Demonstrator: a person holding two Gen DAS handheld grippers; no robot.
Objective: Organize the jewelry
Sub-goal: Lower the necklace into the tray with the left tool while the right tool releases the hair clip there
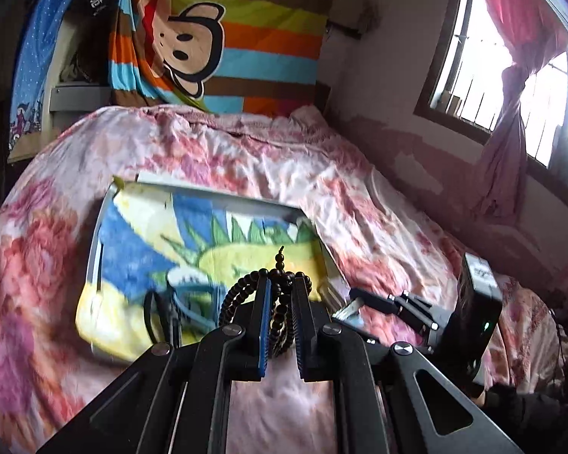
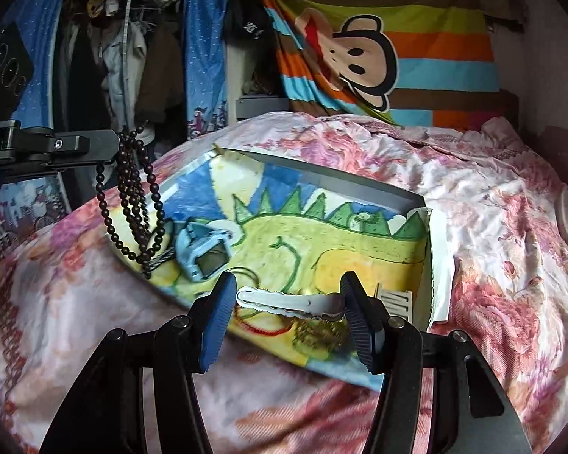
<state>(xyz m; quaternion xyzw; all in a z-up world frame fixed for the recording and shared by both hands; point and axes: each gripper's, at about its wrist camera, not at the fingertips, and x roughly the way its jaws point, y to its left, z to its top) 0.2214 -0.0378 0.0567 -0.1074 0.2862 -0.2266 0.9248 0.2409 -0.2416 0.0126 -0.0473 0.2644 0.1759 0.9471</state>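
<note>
My left gripper is shut on a dark bead necklace. From the right wrist view the necklace hangs in loops from the left gripper above the near-left corner of a shallow box lined with a dinosaur-print cloth. My right gripper holds a white scalloped hair clip lengthwise between its fingers, just above the box's front edge. A light blue watch lies in the box. The box also shows in the left wrist view.
The box sits on a bed with a pink floral quilt. A white comb-like piece and a gold ornament lie near the box's right end. A striped monkey blanket hangs behind. Clothes rack far left; window at right.
</note>
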